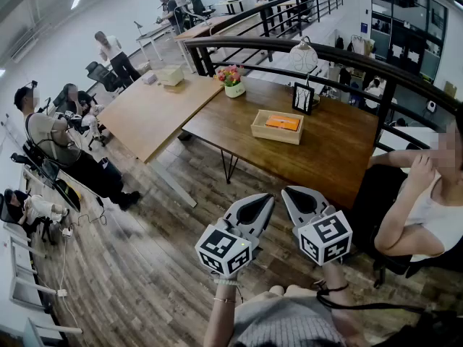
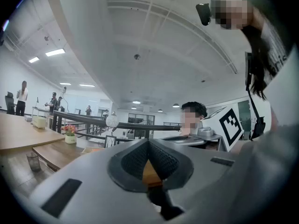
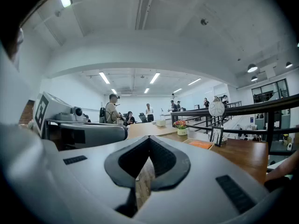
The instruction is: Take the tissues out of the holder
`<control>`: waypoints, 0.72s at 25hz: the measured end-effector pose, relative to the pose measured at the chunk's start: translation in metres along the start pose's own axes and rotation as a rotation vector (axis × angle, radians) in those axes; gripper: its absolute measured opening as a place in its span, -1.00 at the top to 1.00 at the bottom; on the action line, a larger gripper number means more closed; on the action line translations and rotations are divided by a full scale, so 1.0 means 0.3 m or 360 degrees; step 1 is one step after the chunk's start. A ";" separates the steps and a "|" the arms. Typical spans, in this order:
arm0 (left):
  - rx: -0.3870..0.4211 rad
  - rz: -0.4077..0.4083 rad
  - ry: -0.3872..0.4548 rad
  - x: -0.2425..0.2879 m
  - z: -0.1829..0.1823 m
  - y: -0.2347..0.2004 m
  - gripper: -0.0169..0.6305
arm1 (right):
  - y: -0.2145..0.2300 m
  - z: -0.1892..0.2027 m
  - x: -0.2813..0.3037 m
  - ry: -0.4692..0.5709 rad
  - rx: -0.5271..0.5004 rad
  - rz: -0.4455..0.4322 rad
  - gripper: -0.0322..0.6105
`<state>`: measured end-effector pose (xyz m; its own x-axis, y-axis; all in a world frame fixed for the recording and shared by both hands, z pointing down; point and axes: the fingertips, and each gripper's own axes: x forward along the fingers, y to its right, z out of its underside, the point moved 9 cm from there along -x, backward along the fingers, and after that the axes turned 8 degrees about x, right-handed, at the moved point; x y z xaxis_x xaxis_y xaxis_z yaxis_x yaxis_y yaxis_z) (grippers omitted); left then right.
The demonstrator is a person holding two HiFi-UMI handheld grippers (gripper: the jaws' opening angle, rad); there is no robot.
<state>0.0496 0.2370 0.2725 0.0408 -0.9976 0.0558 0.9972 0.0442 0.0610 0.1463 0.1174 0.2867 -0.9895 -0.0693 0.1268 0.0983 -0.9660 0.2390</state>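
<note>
Dark wooden table (image 1: 318, 150) fills centre-right of head view. Left gripper (image 1: 266, 199) and right gripper (image 1: 291, 192) side by side at lower centre, short of table edge, both clenched on nothing. Tissue holder (image 1: 273, 134) mid-table, above grippers in frame, orange pack (image 1: 283, 123) inside. Flower pot (image 1: 234, 89) at table's upper-left corner

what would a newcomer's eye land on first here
The left gripper and right gripper are held side by side low in the head view, both shut and empty. Beyond them, a wooden tissue holder with an orange pack in it lies on the dark table, untouched.
</note>
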 end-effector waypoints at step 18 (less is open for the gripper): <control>-0.0028 -0.0064 0.0021 0.030 0.002 0.036 0.92 | 0.038 0.004 -0.036 -0.0017 0.0002 -0.0063 0.86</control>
<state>0.0606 0.2285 0.2742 0.0017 -0.9992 0.0405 0.9990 0.0035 0.0456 0.1582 0.1074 0.2894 -0.9914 -0.0282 0.1275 0.0590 -0.9677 0.2451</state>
